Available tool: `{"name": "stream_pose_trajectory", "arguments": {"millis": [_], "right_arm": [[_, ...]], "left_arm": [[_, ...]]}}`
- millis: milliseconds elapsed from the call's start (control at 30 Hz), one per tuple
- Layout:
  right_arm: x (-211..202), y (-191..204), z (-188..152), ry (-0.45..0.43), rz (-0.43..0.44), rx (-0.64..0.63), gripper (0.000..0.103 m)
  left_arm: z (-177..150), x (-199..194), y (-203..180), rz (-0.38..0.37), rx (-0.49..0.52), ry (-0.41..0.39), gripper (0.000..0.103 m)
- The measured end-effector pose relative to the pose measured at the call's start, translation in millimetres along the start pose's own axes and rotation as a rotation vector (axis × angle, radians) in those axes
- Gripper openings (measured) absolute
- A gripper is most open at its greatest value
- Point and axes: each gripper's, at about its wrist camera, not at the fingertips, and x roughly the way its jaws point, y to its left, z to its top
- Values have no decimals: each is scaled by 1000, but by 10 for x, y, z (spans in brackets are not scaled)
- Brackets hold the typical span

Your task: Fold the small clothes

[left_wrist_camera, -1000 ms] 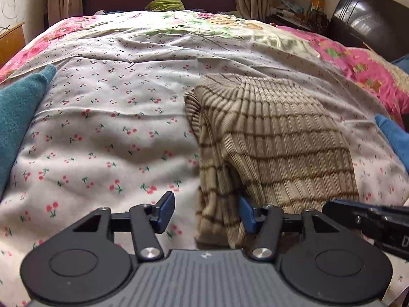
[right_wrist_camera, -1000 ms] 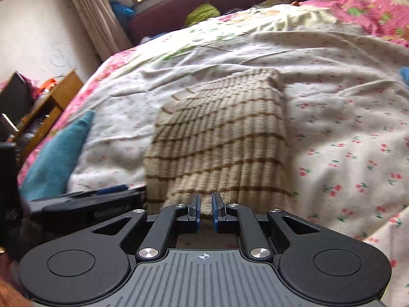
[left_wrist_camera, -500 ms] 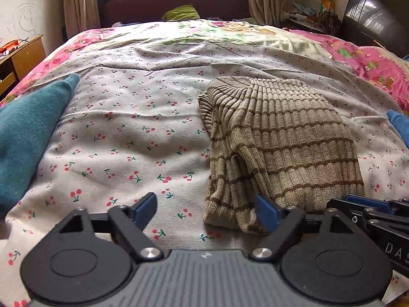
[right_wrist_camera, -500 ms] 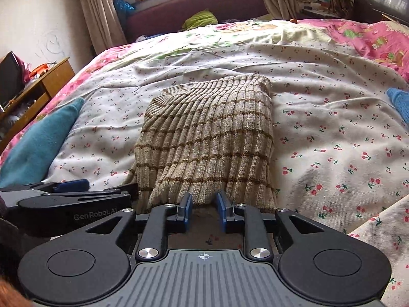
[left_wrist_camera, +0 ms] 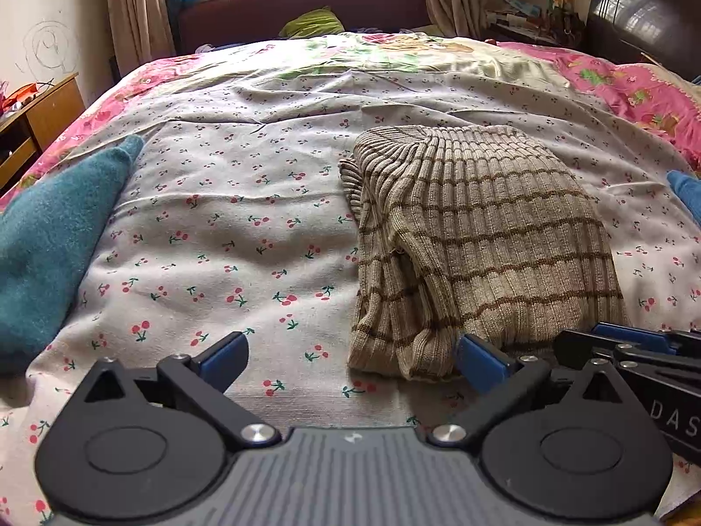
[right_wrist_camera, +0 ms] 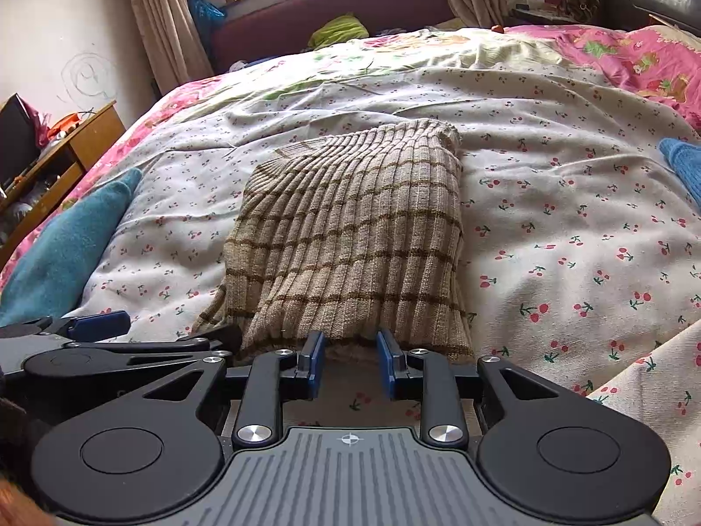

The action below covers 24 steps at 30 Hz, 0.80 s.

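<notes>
The near hem of the folded sweater (left_wrist_camera: 477, 236) is partly hidden in both views: in the left wrist view the right-hand finger pad (left_wrist_camera: 482, 361) covers its lower corner, and in the right wrist view the two blue pads stand in front of its edge. A teal cloth (left_wrist_camera: 52, 241) at the left is cut off by the frame, as is a blue cloth (right_wrist_camera: 681, 166) at the right edge. Items on the wooden cabinet (right_wrist_camera: 70, 153) are too small to make out.

The sweater is ribbed knit, beige with thin brown cross-stripes, folded into a rough rectangle with a rounded far end (a looser flap sags along its left side). It lies on the bed's sheet (left_wrist_camera: 228, 219), a thin white cotton printed with small red cherries and lightly creased; a pink floral quilt (right_wrist_camera: 635, 57) shows beyond.

The left gripper (left_wrist_camera: 350, 357) points down at the bed, its fingers spread wide and still opening; the sweater's near left corner lies between them, with no pad pressing on it. The right gripper (right_wrist_camera: 349, 361) also tilts downward at the sweater's near hem, its fingers a little apart and opening, with the hem just beyond the tips and bare sheet showing in the gap.
</notes>
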Motion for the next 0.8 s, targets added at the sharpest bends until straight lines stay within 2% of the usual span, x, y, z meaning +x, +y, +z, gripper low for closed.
{"name": "stream_pose_trajectory", "arguments": {"millis": [800], "right_arm": [[20,-27,-24,6,-12,2,30]], "left_arm": [[-29,-5,24,4,-13,3,103]]}}
